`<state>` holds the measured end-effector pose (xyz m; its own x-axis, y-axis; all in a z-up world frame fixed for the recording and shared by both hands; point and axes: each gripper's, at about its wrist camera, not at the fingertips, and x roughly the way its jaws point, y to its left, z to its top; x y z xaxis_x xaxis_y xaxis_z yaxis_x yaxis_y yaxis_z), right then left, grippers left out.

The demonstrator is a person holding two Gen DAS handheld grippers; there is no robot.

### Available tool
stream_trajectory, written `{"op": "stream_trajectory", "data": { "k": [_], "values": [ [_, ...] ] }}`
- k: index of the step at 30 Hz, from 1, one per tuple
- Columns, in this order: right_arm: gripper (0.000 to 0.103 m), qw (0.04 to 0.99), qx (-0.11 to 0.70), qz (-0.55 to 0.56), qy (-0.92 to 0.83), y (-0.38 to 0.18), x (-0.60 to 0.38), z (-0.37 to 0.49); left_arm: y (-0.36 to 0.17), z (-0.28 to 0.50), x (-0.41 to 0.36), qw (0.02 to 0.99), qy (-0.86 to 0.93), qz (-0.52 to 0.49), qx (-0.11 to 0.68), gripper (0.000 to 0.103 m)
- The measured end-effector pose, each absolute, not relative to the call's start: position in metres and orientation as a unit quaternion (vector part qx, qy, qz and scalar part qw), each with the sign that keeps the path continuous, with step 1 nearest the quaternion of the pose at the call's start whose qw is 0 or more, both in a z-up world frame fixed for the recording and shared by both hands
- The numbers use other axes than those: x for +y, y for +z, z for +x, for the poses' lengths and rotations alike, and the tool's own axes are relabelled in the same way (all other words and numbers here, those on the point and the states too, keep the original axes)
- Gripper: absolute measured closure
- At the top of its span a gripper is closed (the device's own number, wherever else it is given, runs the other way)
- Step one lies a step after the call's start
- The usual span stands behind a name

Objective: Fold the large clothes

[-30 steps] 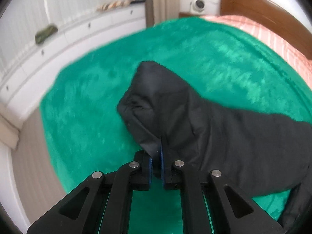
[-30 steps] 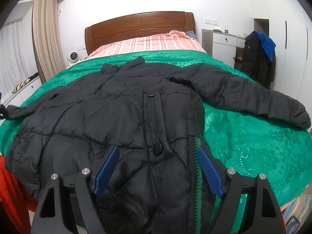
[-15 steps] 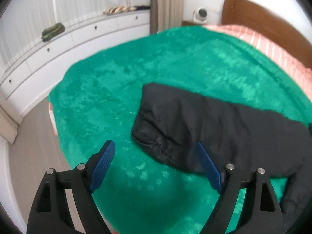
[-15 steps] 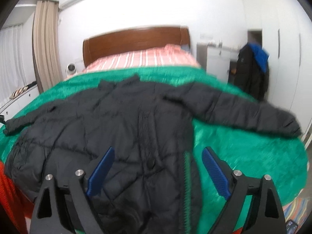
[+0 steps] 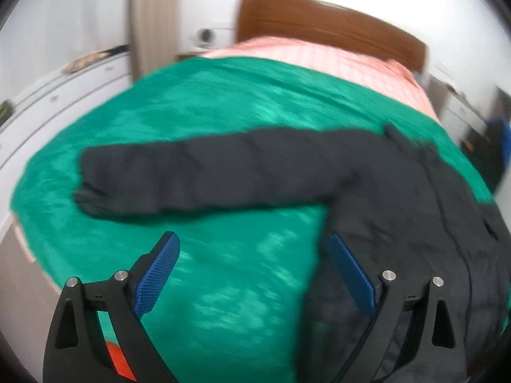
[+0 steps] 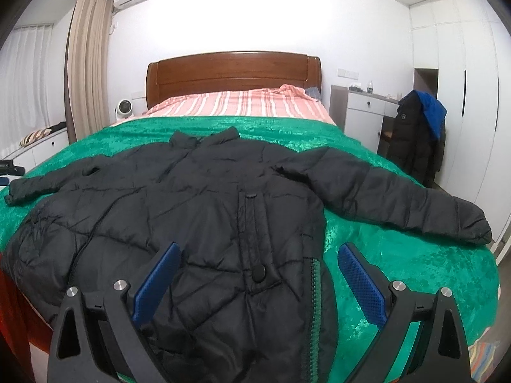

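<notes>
Left wrist view is motion-smeared, edges soft, quilting barely readable. My left gripper (image 5: 252,268) has just been opening; it stands spread wide with nothing between the blue ribbed pads (image 5: 156,274), only green bedspread (image 5: 198,121) under the gap. The black puffer jacket (image 5: 415,198) lies flat on the bed: one sleeve (image 5: 204,178) stretches across ahead of my left fingers, its cuff off to their left, and the body sits at and behind my right-hand pad, cut off by the frame below.

Right view is sharp. My right gripper (image 6: 258,271) has also just been opening, wide apart, gripping nothing; the pads hover over the jacket's (image 6: 198,210) hem. Between them I see the quilted, slightly shiny shell, a snap button (image 6: 258,274) and a zipper (image 6: 314,290) with green tape. The far sleeve (image 6: 399,201) runs out right of my fingers. The hem nearest me is hidden by the gripper frame. The bedspread (image 6: 399,255) looks plush and velvety.
</notes>
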<state>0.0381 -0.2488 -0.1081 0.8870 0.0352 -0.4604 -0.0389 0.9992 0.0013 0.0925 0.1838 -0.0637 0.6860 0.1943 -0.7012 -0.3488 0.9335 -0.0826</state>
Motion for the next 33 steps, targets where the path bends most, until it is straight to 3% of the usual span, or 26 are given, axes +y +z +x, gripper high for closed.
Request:
{"op": "stream_trajectory", "data": {
  "k": [11,33],
  "values": [
    [0.005,0.966,0.255,-0.012,0.031,-0.119,-0.244,0.045,-0.133,0.106,0.157,0.892,0.121,-0.099,0.424,0.003],
    [0.005,0.961,0.274,-0.002,0.034,-0.126,-0.246,0.055,-0.144,0.098,0.161,0.888,0.119,-0.114,0.429,0.000]
  ]
}}
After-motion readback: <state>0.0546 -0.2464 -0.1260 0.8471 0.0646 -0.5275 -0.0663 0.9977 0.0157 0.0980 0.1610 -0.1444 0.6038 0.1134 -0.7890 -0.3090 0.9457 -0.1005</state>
